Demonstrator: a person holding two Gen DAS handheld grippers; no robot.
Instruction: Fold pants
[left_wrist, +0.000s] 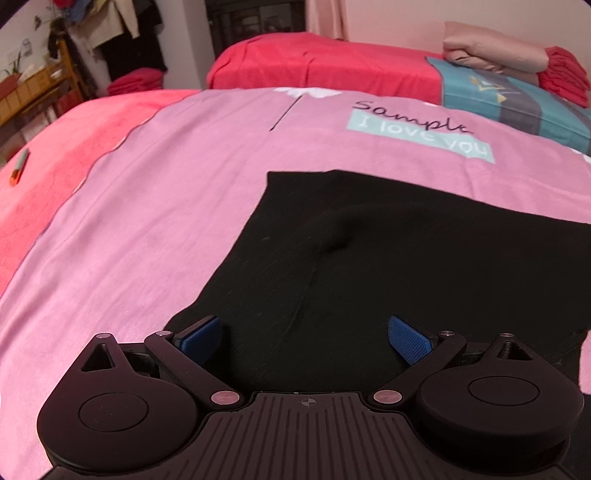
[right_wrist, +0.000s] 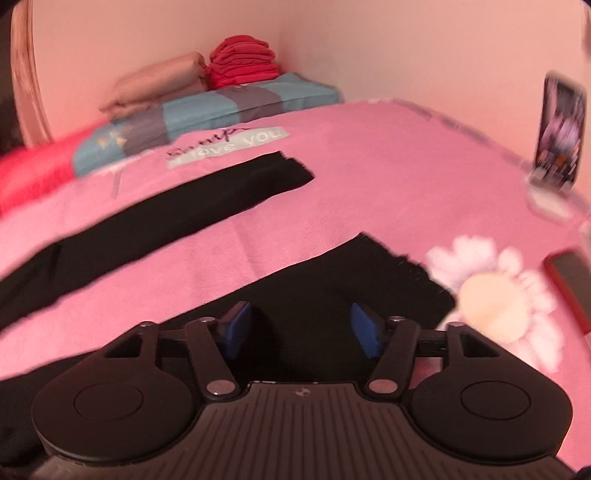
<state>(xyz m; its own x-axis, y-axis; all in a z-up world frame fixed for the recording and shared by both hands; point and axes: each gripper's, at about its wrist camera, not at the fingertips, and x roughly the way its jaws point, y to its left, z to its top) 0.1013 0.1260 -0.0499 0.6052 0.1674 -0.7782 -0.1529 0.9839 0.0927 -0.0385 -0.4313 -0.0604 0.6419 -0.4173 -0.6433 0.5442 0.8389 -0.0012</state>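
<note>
Black pants (left_wrist: 388, 258) on a pink blanket (left_wrist: 147, 229) with white daisy print (right_wrist: 495, 295), blue-padded claws

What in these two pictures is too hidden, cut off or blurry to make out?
- Pants, left wrist view: near edge hidden behind the left gripper; right side cut off by the frame.
- Near pant leg, right wrist view: lower part hidden by the right gripper.
- Phone, right wrist view: screen blurred.
- Pen-like thing, left wrist view: too small.
</note>
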